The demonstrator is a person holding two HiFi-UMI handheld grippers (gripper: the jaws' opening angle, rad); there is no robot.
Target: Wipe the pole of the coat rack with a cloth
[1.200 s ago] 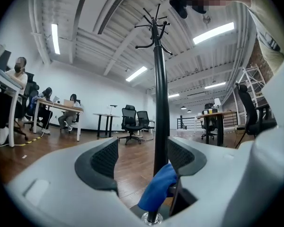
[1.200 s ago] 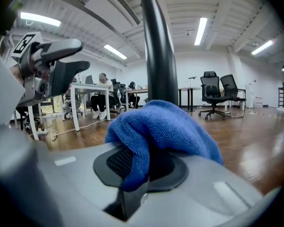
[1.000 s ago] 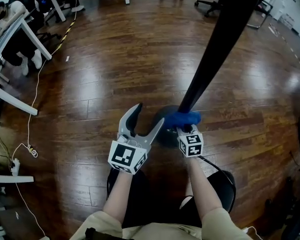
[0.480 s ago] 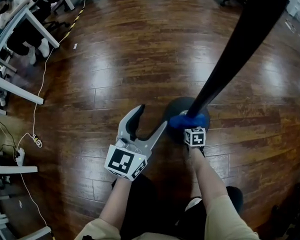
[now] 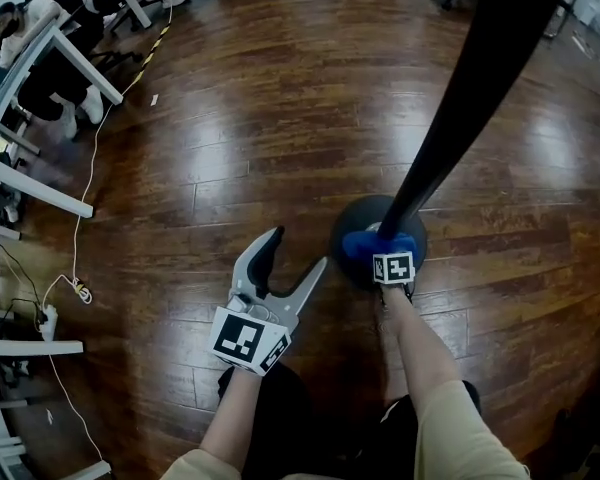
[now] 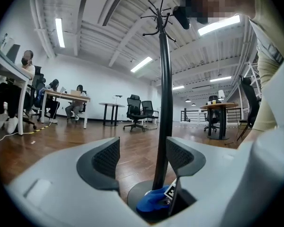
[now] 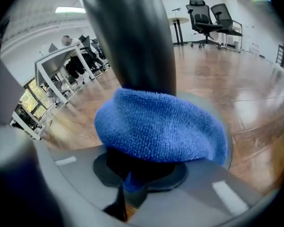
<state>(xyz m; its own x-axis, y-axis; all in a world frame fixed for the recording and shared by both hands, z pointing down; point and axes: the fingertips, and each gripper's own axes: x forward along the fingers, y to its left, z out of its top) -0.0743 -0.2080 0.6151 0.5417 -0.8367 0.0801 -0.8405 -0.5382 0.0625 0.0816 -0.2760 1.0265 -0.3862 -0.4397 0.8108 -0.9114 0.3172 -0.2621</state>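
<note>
A: Okay, right gripper (image 5: 385, 251)?
B: We see it clamped on the blue cloth (image 5: 372, 242), against the pole (image 5: 450, 118) at its base (image 5: 352, 220).
A: Left gripper (image 5: 298, 249)?
B: Jaws apart, holding nothing, beside the base.

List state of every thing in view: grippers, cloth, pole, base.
left gripper: open, empty, apart from the pole.
right gripper: shut on the cloth.
cloth: bunched, pressed against the pole's foot, just above the base.
pole: upright.
base: flat on the floor.
</note>
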